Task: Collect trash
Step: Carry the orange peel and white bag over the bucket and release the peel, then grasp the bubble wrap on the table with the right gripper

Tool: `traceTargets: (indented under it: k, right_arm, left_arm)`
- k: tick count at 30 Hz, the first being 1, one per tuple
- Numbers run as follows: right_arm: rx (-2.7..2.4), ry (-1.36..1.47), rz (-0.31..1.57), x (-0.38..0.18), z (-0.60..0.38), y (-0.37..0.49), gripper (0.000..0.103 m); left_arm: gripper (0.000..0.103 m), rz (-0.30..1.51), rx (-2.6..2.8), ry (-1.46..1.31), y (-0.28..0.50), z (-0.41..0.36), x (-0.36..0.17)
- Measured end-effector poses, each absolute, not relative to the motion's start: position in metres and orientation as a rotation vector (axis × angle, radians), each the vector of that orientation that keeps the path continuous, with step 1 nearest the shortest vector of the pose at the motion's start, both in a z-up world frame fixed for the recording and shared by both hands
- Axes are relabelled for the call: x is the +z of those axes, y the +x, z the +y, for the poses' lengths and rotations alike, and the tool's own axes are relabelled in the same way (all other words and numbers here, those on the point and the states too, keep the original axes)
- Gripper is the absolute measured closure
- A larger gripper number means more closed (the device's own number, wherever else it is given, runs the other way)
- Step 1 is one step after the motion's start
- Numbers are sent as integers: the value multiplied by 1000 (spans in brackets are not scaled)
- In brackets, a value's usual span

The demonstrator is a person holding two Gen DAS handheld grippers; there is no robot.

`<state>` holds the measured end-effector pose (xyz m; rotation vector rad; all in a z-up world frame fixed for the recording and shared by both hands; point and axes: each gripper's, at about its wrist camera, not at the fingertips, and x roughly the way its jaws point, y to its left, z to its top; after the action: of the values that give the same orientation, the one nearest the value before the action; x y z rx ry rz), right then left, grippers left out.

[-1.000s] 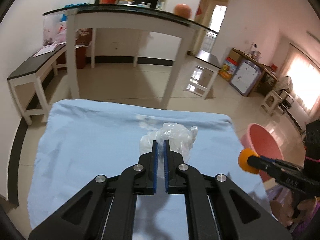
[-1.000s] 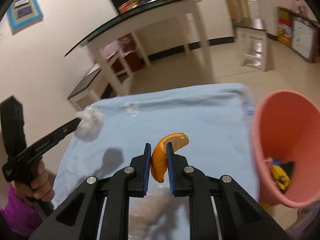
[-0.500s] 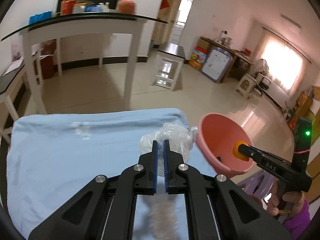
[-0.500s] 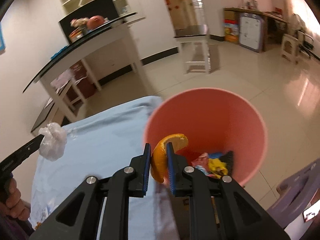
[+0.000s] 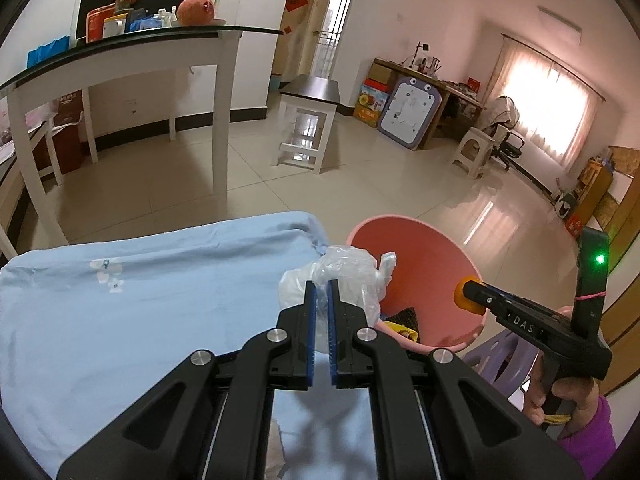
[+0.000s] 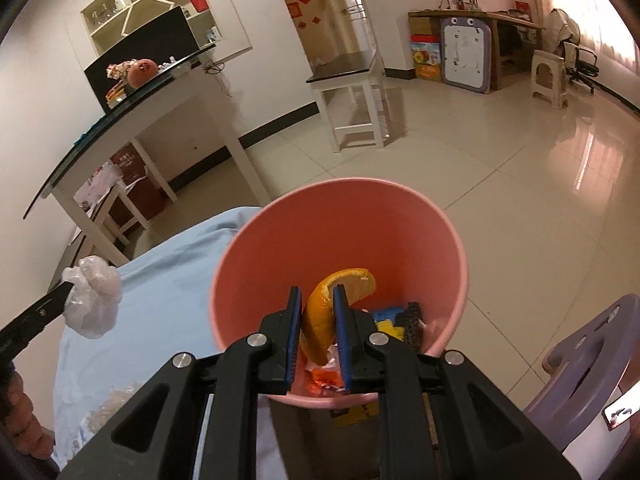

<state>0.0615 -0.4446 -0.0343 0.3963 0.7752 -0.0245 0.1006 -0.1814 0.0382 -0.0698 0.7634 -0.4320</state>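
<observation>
Orange peel (image 6: 326, 312) sits clamped between the right tongs (image 6: 317, 322), and it now hangs directly over the mouth of the pink bin (image 6: 280, 248); a second ago it was above the blue cloth (image 6: 168, 300) on the tabletop, with the bin off to the side. That shift suggests the peel only needs letting go to land among the wrappers already lying in the bin's bottom. The left tongs (image 5: 321, 304) are clenched on a crumpled clear plastic bag (image 5: 344, 276), which has likewise swung from over the middle of the cloth to just beside the bin's rim, not yet above the opening. So two pieces of trash are close to being dropped, the peel first by my reckoning. Readable writing is scarce: the side of the right tongs, seen from the left wrist view, carries the letters "DAS". Red door hangings and box prints in the background are too small to read.
</observation>
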Motion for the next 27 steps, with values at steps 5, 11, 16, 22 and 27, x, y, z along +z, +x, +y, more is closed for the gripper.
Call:
traceTargets:
  k: [5,11,16,22,27]
  right_arm:
    - [-63,383,778,-38,-445,62,86]
    - [-101,352,745,-35,-445,61,63]
    - [-111,351,736,-28,-443,57,59]
    - [23,340,732,-12,-408,46,58]
    - [203,323,774,-6,-351,34,58]
  left_arm:
    - [98,756,-408,-81,98,-172,40]
    - [98,734,-377,-97,90,-154,45]
    - [98,713,-357,-121,82,-137,51]
    - [98,690,-338,-144,73,-122,57]
    - [98,671,-317,-165,64,-109,61]
